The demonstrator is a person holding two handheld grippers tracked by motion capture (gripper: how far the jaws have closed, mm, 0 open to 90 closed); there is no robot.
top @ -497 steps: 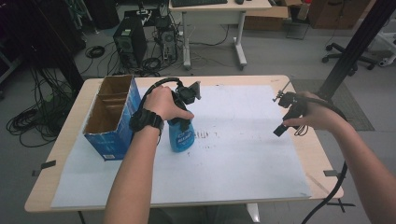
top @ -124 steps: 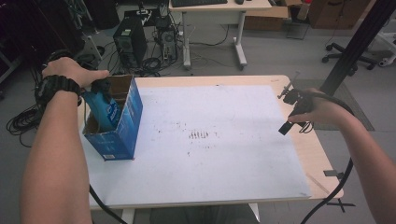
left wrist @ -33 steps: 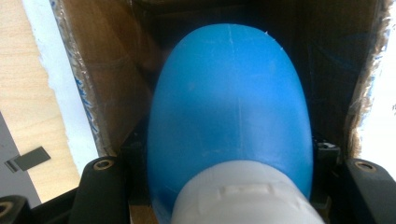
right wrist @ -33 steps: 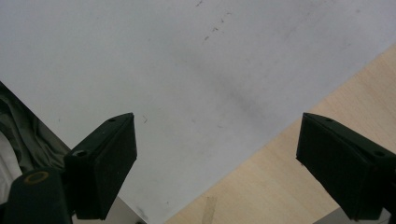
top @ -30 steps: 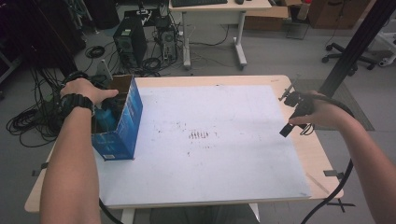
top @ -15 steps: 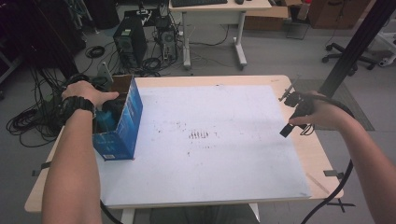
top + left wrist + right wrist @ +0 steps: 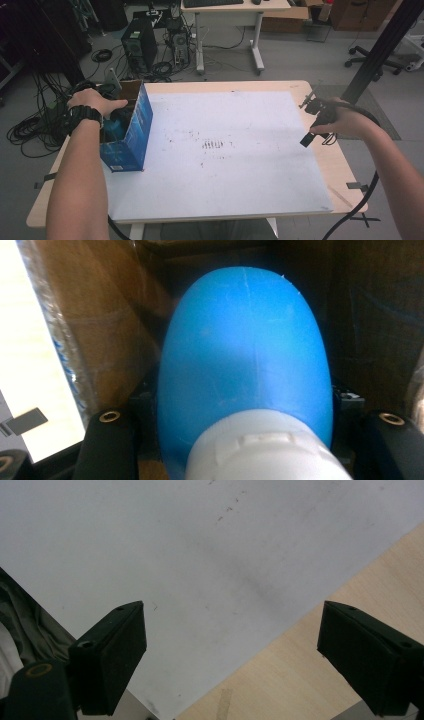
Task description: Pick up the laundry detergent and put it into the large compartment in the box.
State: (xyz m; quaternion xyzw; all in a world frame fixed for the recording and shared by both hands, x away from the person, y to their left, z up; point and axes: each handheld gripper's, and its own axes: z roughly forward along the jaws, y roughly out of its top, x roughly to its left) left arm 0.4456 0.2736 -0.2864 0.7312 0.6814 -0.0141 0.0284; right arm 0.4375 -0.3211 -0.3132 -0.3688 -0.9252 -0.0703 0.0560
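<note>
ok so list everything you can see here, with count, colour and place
bottle: 1, blue with white cap, inside the box, held
box: 1, blue outside, brown inside, open top, left part of table
sheet: 1, white, marked, covering most of the table
table: 1, light wood
computer tower: 1, black, floor behind table
desk: 1, pale, background
left hand-held gripper: 1, black, in the box, shut on bottle
right hand-held gripper: 1, black, open, over the table's right edge
forearms: 2, from bottom
</note>
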